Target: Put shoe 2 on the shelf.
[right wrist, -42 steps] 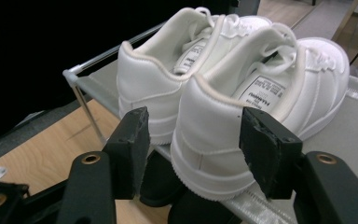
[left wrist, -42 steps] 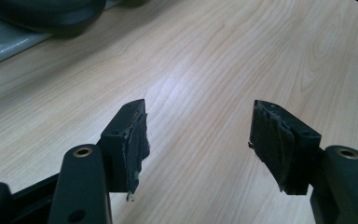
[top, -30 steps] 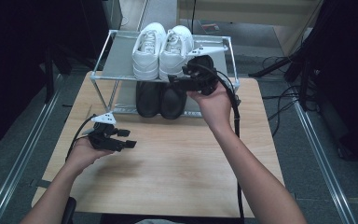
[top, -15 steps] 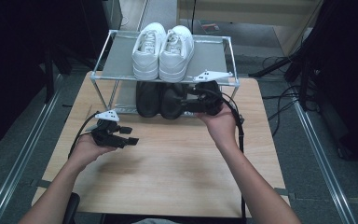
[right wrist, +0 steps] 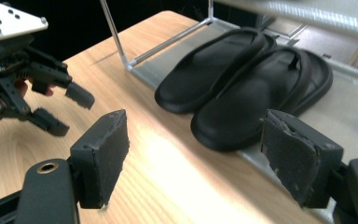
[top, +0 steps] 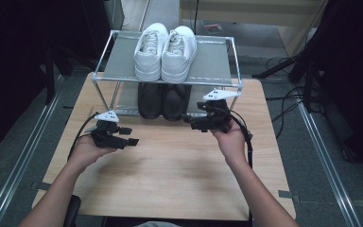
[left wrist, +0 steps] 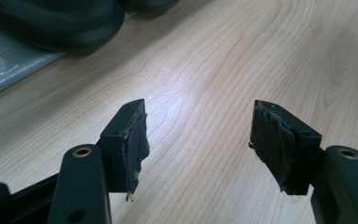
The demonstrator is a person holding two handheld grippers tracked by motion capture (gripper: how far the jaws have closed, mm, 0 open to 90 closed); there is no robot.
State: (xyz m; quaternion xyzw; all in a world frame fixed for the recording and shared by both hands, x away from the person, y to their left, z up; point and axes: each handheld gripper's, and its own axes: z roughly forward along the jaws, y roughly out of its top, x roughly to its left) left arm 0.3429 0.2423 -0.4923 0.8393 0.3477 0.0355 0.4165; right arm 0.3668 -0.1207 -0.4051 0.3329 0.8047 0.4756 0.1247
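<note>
Left hand-held gripper point(top: 127, 136) low over the desk point(top: 170, 179) near its left edge, jaws apart on nothing, aimed toward the right. In the left gripper view, bare wood between the pads, a dark sandal edge at upper left. Black sandals point(top: 164, 100) side by side on the lower tier of the rack point(top: 236, 85) at the desk's far edge, heels toward the near edge, long axes running near to far. White sneakers point(top: 166, 51) on the top tier above. Right hand-held gripper point(top: 193, 119) just in front of the sandals, jaws wide and empty, pointing left; clearly the nearer one, the sandals lying slightly left and farther. Right gripper view: sandals point(right wrist: 242, 79) close beyond the jaws, straps visible, hidden under the shelf from above.
</note>
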